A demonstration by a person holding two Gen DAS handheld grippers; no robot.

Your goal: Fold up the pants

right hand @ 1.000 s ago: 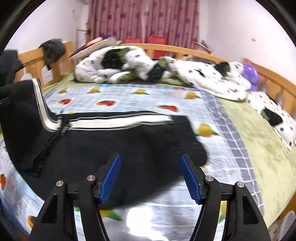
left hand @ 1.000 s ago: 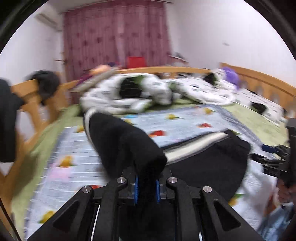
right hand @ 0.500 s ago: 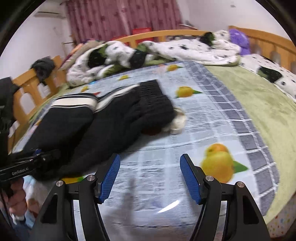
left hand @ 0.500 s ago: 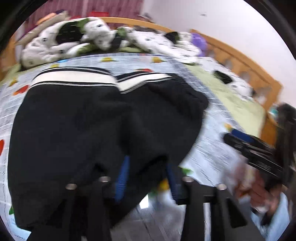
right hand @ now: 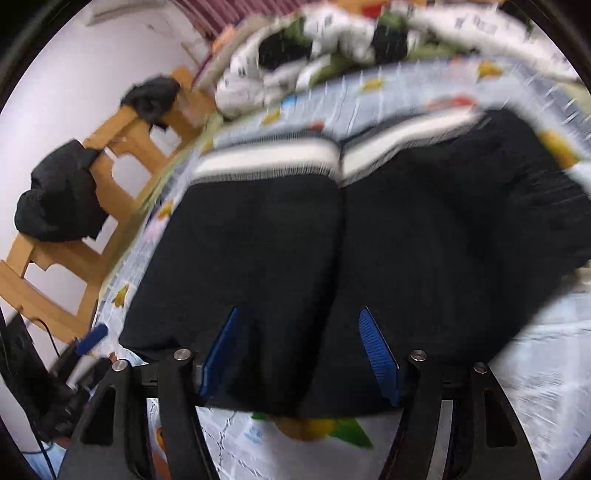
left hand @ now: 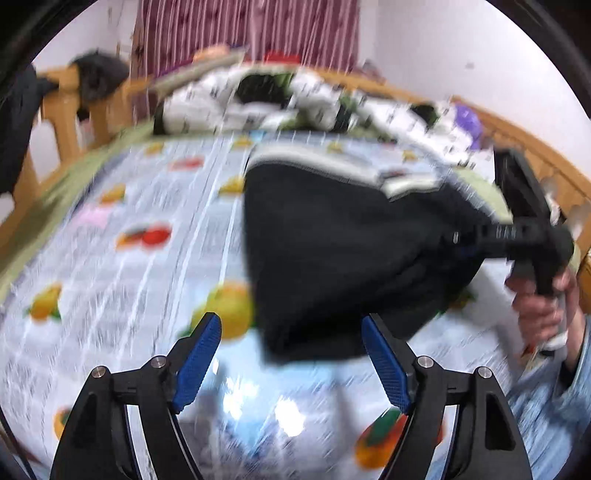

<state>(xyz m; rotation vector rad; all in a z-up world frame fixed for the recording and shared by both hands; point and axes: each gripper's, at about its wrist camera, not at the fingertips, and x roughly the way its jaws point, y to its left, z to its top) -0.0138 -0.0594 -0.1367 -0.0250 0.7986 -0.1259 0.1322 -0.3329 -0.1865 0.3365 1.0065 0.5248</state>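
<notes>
The black pants (left hand: 332, 251) with a white side stripe lie folded in a thick stack on the fruit-print bed sheet (left hand: 147, 236). My left gripper (left hand: 291, 358) is open and empty, just short of the stack's near edge. In the right wrist view the pants (right hand: 369, 240) fill the middle, white stripe at the far side. My right gripper (right hand: 303, 354) is open, its blue pads over the stack's near edge. The right gripper also shows in the left wrist view (left hand: 517, 232), against the stack's right side. Both views are motion-blurred.
A heap of black-and-white bedding (left hand: 266, 99) lies at the far end of the bed. Wooden bed rails (right hand: 74, 251) with dark clothes draped on them (right hand: 59, 199) run along the left side. Dark red curtains (left hand: 243, 29) hang behind.
My left gripper let go of the pants leg after laying it over the stack, and has drawn back open. My right gripper moved in over the stack's near edge.
</notes>
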